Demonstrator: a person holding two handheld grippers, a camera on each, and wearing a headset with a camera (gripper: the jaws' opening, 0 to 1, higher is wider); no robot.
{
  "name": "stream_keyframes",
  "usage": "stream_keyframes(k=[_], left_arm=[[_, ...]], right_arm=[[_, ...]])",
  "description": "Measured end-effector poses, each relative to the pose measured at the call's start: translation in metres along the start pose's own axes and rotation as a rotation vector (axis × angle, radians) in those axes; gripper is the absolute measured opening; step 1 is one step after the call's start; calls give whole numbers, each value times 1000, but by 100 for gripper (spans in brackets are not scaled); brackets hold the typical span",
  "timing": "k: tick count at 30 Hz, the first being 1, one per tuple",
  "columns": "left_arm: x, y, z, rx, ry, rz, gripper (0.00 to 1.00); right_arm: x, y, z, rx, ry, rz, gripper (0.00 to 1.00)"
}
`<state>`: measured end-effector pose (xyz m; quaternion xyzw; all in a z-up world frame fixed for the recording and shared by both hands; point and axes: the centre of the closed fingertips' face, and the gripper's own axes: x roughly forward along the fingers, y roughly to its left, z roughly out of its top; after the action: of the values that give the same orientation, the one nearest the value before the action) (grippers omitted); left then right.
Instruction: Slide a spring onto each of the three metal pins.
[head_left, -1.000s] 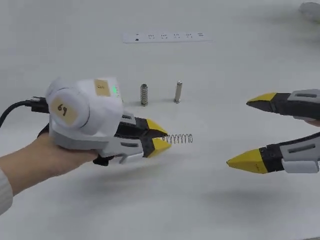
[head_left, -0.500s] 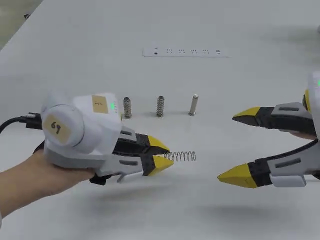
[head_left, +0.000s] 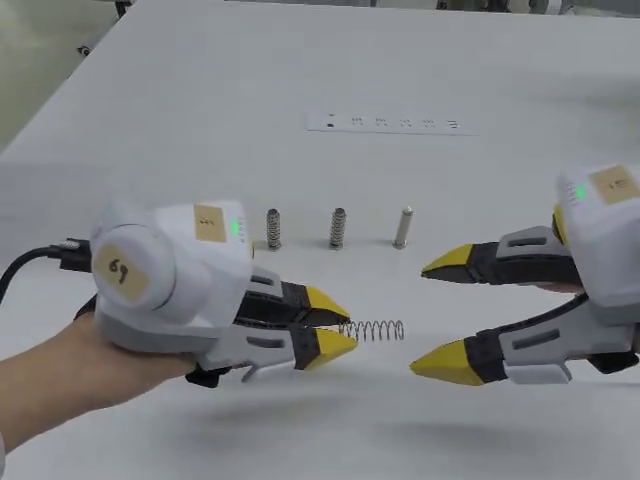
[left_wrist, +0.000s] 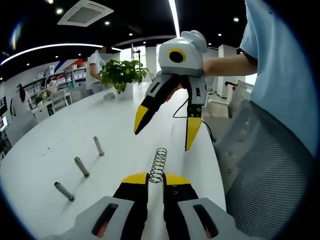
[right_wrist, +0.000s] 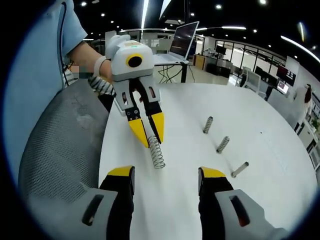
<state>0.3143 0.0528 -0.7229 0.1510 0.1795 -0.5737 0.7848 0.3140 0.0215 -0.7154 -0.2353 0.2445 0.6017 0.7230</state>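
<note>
My left gripper is shut on one end of a loose wire spring, which sticks out level to the right above the white table. In the left gripper view the spring rises from my shut jaws. My right gripper is open, its yellow tips just right of the spring's free end, not touching it. Behind stand three pins in a row: two springs sit on the left pin and middle pin, while the right pin is bare metal. The right gripper view shows the spring and the bare pin.
A white power strip lies flat on the table behind the pins. A black cable trails from the left gripper's rear. A grey mesh chair stands by the table's near edge.
The right gripper has come closer to the spring's free end, still open. The left gripper keeps hold of the spring. The head camera has tilted, shifting the whole scene down.
</note>
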Motion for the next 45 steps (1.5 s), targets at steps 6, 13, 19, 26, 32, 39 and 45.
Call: stream_keyframes(k=[6,13,19,26,32,39,45], left_arm=[[-2,2,1,-2,-3,9,3],[-4,1,2,0,-4,12,3],[-4,1,3,-2,-7,12,3],[-6,1,2,-4,-7,15,3],[-7,0,0,-7,-4,16,2],[-7,0,-2,-7,4,15,2],[-6,0,-2,-7,5,12,2]], right_arm=[[5,2,5,-27,4,34,38],[10,5,5,-53,15,68,24],[14,7,3,-69,28,91,17],[16,8,2,-73,29,103,10],[18,10,2,-83,30,116,9],[17,13,5,-96,36,132,8],[13,14,13,-106,53,146,8]])
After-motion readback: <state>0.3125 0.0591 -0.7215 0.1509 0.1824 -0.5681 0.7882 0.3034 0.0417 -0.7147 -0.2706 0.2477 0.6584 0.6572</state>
